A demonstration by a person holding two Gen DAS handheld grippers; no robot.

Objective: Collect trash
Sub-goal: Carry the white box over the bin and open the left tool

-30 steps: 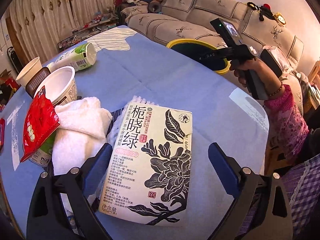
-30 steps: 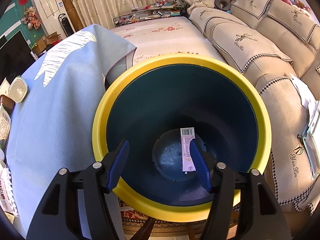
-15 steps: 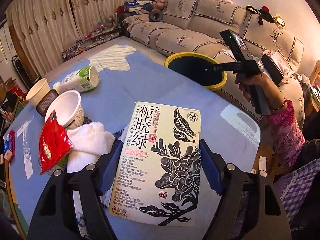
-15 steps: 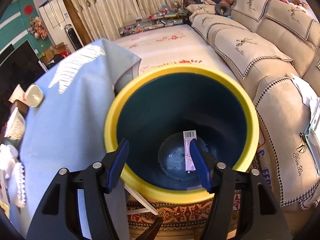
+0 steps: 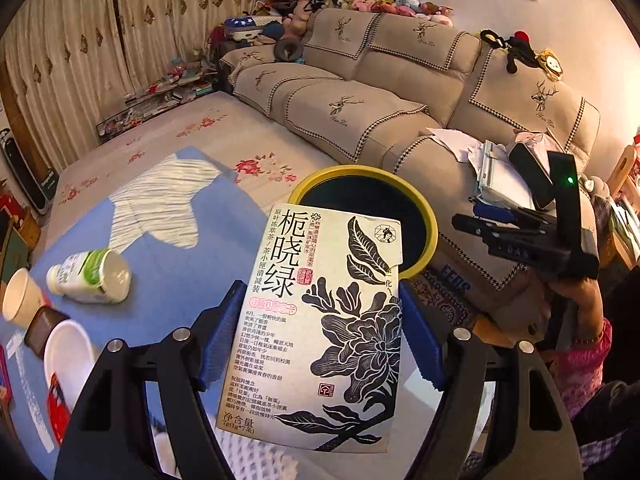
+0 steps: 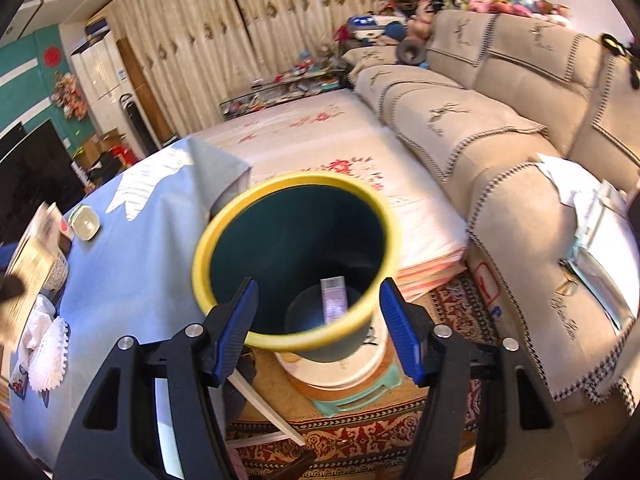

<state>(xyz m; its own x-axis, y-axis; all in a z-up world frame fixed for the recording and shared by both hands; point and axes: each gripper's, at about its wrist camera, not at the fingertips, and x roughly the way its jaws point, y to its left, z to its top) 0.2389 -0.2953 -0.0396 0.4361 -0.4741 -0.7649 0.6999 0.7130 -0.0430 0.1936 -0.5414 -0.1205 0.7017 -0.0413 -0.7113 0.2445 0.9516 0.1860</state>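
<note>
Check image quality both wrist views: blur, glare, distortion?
Left wrist: tea box print sharp, fisheye bends the sofa, dark corners. Right wrist: bin rim smeared by motion blur, sunlit patch glares on the blue tablecloth, same vignetting.

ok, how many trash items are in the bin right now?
1 visible: a pale label-like strip lying at the bottom of the yellow-rimmed bin. The near rim hides part of the floor, so more may be there. The tea box is not in yet.

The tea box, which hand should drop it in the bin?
Left. The left gripper already holds the tea box, with the bin just beyond it. The right gripper is empty.
</note>
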